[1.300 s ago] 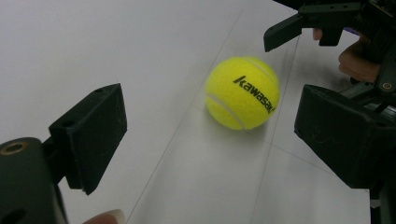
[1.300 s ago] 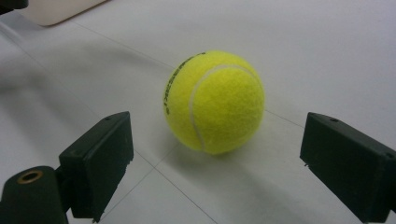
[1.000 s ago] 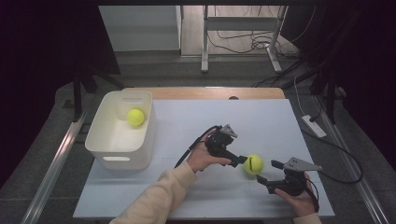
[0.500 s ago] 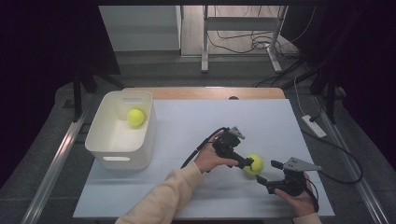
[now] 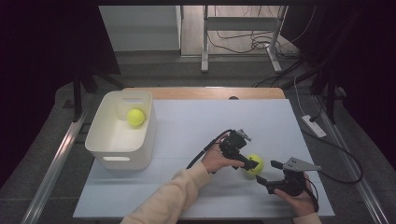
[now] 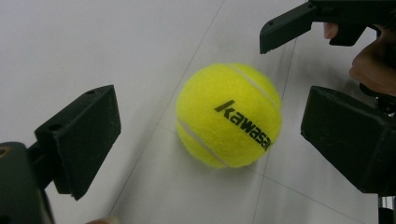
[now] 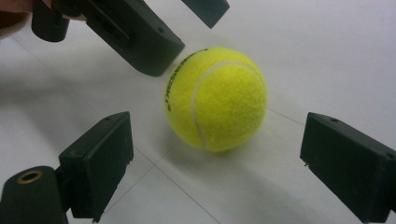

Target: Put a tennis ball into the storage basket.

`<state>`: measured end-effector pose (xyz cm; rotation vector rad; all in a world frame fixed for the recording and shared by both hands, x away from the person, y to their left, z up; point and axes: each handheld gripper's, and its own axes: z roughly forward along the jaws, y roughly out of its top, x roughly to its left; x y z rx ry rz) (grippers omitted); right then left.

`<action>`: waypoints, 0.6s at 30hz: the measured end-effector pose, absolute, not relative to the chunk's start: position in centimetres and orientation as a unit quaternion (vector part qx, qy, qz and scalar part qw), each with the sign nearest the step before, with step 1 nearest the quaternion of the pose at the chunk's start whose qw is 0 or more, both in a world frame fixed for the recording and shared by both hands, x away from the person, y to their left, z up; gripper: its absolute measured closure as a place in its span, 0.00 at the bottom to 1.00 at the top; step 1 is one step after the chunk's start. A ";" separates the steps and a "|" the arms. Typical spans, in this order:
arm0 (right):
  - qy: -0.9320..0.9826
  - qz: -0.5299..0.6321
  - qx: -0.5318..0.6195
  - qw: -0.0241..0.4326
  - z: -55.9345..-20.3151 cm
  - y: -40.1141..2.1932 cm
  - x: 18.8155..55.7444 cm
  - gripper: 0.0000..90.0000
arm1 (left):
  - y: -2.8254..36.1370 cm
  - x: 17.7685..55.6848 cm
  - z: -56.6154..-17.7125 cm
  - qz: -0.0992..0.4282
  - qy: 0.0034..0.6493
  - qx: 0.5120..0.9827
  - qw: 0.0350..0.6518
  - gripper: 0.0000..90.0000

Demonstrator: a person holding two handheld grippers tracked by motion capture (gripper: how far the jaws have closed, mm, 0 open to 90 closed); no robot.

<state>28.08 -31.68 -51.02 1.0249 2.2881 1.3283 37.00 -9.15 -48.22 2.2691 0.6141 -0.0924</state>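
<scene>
Left claw (image 5: 252, 164) has slid lower right to the tennis ball (image 5: 255, 164), jaws just opening.
Ball rests on the table (image 5: 187, 126), lower right of frame, between those spread jaws untouched; right claw (image 5: 259, 179), also apart, waits just below.

I read "kawasaki" in black on the yellow tennis ball (image 6: 229, 122); its last letter curves out of my sight
</scene>
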 end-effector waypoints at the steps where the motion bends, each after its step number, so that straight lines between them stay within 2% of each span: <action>1: 0.797 0.464 0.357 0.151 -51.0 -31.7 28.1 0.10 | -9.3 37.0 -48.3 -0.037 0.240 0.891 0.385 0.06; 18: 0.799 0.461 0.355 0.150 -51.0 -31.8 28.0 0.10 | -11.4 37.4 -49.7 -0.054 0.237 0.899 0.365 0.10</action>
